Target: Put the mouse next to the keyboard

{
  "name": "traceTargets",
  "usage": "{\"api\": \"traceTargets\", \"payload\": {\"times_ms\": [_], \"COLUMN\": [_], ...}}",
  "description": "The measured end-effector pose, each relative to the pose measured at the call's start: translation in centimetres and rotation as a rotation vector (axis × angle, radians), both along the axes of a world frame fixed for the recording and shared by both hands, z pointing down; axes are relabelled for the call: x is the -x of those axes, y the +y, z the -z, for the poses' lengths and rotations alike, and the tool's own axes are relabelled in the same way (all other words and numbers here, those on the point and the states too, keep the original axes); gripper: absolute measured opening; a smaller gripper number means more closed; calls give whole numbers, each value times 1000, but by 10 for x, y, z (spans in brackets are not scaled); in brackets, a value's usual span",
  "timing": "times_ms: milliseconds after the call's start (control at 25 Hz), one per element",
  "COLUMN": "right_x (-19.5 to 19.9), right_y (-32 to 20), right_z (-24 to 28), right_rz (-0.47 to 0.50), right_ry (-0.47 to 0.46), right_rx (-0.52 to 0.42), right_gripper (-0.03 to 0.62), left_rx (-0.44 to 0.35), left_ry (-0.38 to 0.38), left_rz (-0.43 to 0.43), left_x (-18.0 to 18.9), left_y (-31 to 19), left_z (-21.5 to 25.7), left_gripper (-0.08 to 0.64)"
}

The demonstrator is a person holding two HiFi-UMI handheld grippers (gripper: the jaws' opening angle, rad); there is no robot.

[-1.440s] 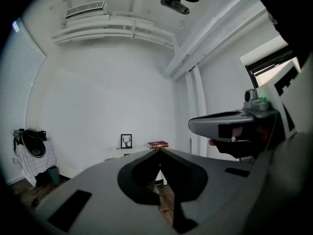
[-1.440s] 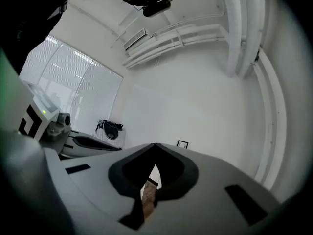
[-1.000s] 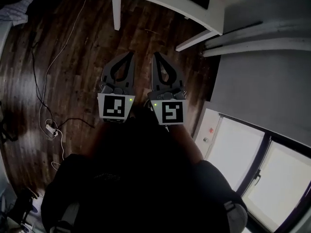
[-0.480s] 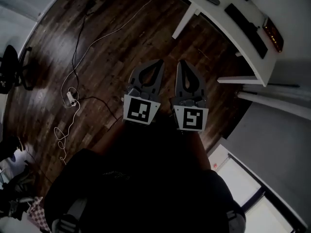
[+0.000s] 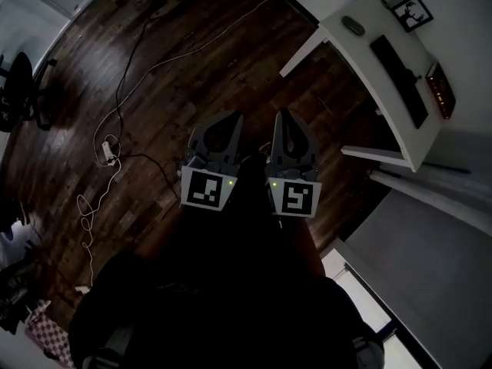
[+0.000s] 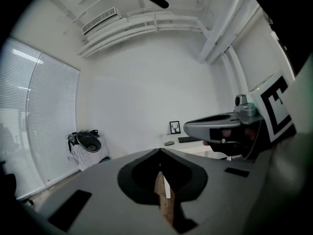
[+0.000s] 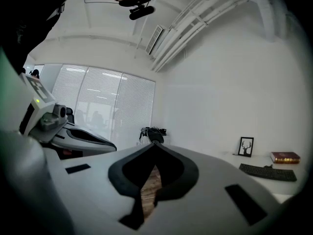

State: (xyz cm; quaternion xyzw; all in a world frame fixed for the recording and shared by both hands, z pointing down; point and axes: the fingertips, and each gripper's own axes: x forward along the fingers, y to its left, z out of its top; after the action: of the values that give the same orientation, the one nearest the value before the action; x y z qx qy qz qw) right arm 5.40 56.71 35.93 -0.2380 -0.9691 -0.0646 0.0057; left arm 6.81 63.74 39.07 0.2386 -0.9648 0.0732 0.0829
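Head view: the left gripper (image 5: pixel 232 117) and right gripper (image 5: pixel 283 114) are held side by side over the dark wooden floor (image 5: pixel 177 68), both well short of the white desk (image 5: pixel 360 58) at upper right. The grey oval mouse (image 5: pixel 353 25) lies near one end of the tabletop. It is apart from the black keyboard (image 5: pixel 398 69), which occupies the middle. A black-framed deer picture (image 5: pixel 410 12) stands at the back edge, and a reddish book (image 5: pixel 438 91) lies beyond the keyboard's other end. A white cable (image 5: pixel 154 52) trails across the floor.

Left gripper view: the left gripper (image 6: pixel 159 150) is clenched, tips together, with nothing between them (only floor shows through the gap). The mouse (image 6: pixel 169 143), the keyboard (image 6: pixel 188 139) and the picture (image 6: pixel 174 127) appear far ahead. The right gripper (image 6: pixel 215 126) is alongside.

Right gripper view: the right gripper (image 7: pixel 155 142) is likewise clenched and empty. The keyboard (image 7: pixel 268 172), the picture (image 7: pixel 245 146) and the book (image 7: pixel 284 157) sit at right.
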Motion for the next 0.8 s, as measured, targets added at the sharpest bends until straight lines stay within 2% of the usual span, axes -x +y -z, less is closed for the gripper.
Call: {"api": "traceTargets", "payload": {"times_ms": [160, 240, 400, 480, 640, 800], "right_x": [38, 60, 105, 124, 145, 160], "right_y": [-22, -38, -96, -133, -209, -261], "right_z": [3, 9, 22, 19, 5, -3], "right_rz": [0, -20, -62, -85, -152, -241], "right_ry": [-14, -10, -13, 11, 61, 62], "right_rx": [19, 16, -4, -4, 20, 68], "right_gripper": [21, 21, 21, 20, 21, 21], "left_rx": [37, 68, 136, 126, 67, 140], "left_ry": [-12, -37, -95, -67, 49, 85], "left_rz": [-19, -96, -306, -327, -326, -409], "left_x": [41, 61, 95, 118, 152, 176], "left_y": [-28, -52, -123, -155, -209, -244], "left_z": [3, 13, 32, 29, 16, 8], "left_gripper": [3, 3, 3, 3, 3, 3]}}
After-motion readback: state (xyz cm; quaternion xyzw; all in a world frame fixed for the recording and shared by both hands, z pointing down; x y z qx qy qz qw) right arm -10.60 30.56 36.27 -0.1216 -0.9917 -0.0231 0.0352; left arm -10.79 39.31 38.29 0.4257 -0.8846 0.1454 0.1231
